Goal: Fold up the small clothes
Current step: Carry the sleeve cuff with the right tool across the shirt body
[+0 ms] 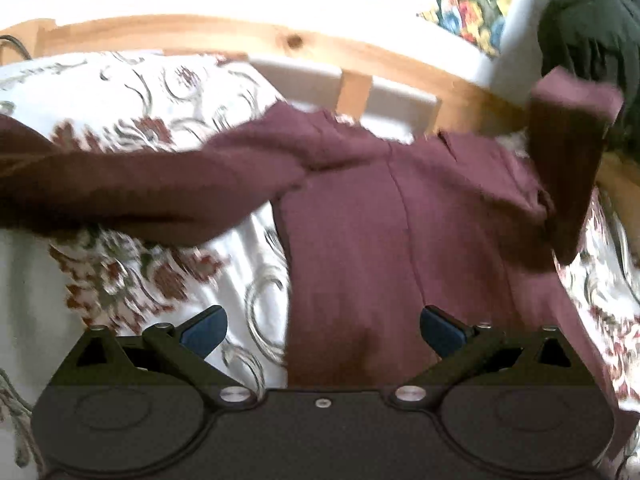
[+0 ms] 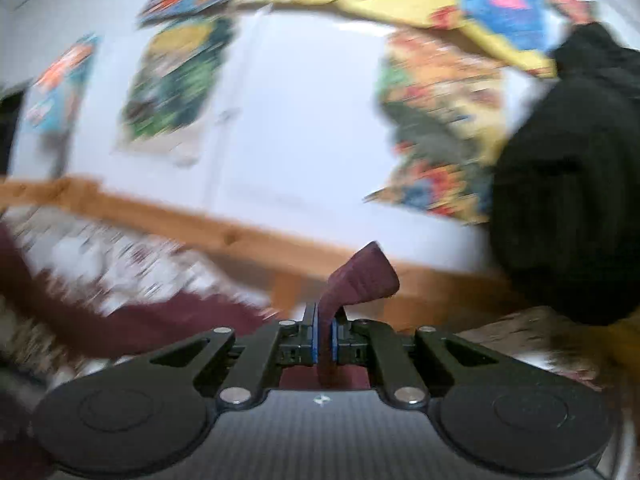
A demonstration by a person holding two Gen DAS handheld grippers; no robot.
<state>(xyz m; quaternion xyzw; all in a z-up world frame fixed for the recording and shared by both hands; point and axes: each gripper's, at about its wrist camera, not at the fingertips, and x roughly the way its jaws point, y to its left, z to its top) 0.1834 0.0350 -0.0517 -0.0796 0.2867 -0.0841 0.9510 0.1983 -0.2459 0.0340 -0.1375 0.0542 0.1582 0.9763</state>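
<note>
A maroon garment (image 1: 384,232) lies spread on a floral bedsheet (image 1: 132,272), one sleeve stretched to the left and the right sleeve (image 1: 568,152) lifted off the bed. My left gripper (image 1: 322,330) hovers open just above the garment's lower part, with its blue pads (image 1: 204,334) wide apart and nothing between them. In the right wrist view my right gripper (image 2: 324,340) is shut on a fold of the maroon garment (image 2: 364,280), which sticks up between the blue pads. That view is heavily blurred.
A wooden bed frame (image 1: 304,44) runs along the far side of the bed. Behind it is a white wall (image 2: 300,128) with colourful posters (image 2: 444,120). A dark cloth mass (image 2: 568,200) hangs at the right.
</note>
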